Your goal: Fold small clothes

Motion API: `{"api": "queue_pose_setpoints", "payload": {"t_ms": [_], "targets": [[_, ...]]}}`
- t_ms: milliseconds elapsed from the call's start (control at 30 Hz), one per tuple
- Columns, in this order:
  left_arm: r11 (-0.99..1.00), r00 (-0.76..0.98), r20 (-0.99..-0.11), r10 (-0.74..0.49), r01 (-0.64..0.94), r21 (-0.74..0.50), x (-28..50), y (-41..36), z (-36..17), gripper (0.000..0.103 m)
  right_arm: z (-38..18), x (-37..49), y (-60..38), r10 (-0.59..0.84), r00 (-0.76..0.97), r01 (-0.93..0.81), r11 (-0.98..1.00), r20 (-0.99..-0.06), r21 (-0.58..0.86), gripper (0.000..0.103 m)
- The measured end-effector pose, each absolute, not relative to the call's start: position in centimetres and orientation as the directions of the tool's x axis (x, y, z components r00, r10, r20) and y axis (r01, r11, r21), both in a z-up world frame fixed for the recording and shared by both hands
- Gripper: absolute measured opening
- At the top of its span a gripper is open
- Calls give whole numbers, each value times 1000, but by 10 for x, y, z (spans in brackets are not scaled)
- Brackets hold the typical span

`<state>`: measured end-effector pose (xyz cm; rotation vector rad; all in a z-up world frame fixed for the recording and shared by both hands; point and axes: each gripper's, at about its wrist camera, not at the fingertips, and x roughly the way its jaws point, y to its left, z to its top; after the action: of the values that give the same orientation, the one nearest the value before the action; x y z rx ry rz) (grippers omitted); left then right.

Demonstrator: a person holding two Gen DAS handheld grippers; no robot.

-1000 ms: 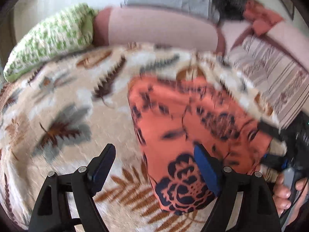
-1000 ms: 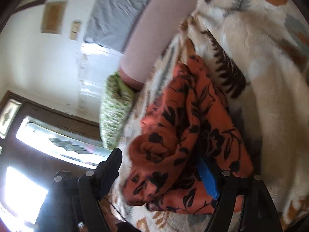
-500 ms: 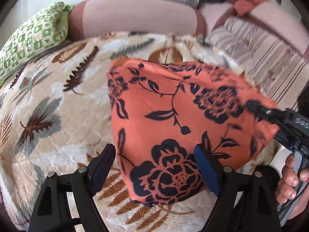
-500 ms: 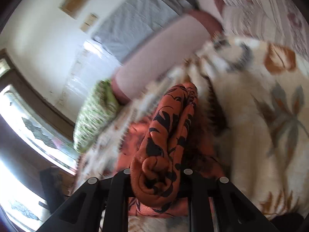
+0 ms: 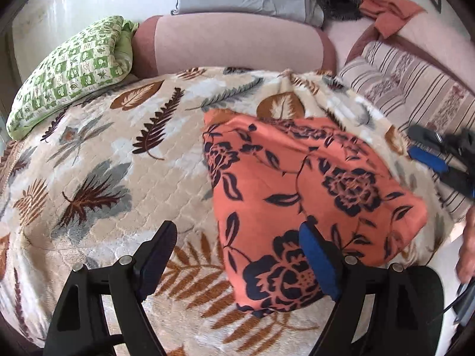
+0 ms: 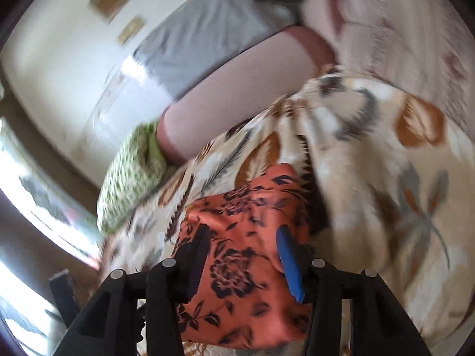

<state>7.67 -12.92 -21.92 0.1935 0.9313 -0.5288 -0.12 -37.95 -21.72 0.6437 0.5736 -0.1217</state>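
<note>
A: From where does the left view look?
B: From behind the left tongs [image 5: 234, 255], steeply down on the blanket [image 5: 118, 154], close, facing the bolster [image 5: 234, 44].

A: And the right?
B: From behind the right tongs [image 6: 242, 255], rolled and blurred, lower and nearer the cloth [image 6: 246, 267].

A: What do they share?
B: Cloth [image 5: 297, 201], blanket [image 6: 371, 178], bolster [image 6: 237, 89], green pillow [image 5: 71, 68] [image 6: 133, 175]. The left view also catches the right tongs [image 5: 436, 154] at its right edge.

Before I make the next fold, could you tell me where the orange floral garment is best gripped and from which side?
Grip the orange floral garment at its near bottom corner, approaching from the near edge of the leaf-print blanket. It lies flat there with a free edge. The left gripper, open, hovers closest; the right gripper, with jaws opening, hangs above the cloth.
</note>
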Motion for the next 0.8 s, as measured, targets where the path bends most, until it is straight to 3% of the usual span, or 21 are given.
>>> {"api": "queue_pose_setpoints", "payload": {"t_ms": [167,233,367,600,800], "targets": [[871,435,-838,-329,483,-91,83,-125,-246,87,-257,67,-379,136,704,349,789,-697,505,44],[873,431,-837,-337,477,-106,84,-124,-247,87,-299,95,-388,180,609,410,763,-773,500,26],[870,461,-832,-307,490,-50,80,-131,-243,87,-313,95,-399,211,654,398,721,-726,567,22],[876,465,-833,-301,480,-48,78,-129,-242,86,-273,51,-391,209,725,329,733,-656,596,25],[877,474,-831,-289,479,-32,76,-130,-243,87,-245,12,-358,144,730,277,831,-668,482,25]]}}
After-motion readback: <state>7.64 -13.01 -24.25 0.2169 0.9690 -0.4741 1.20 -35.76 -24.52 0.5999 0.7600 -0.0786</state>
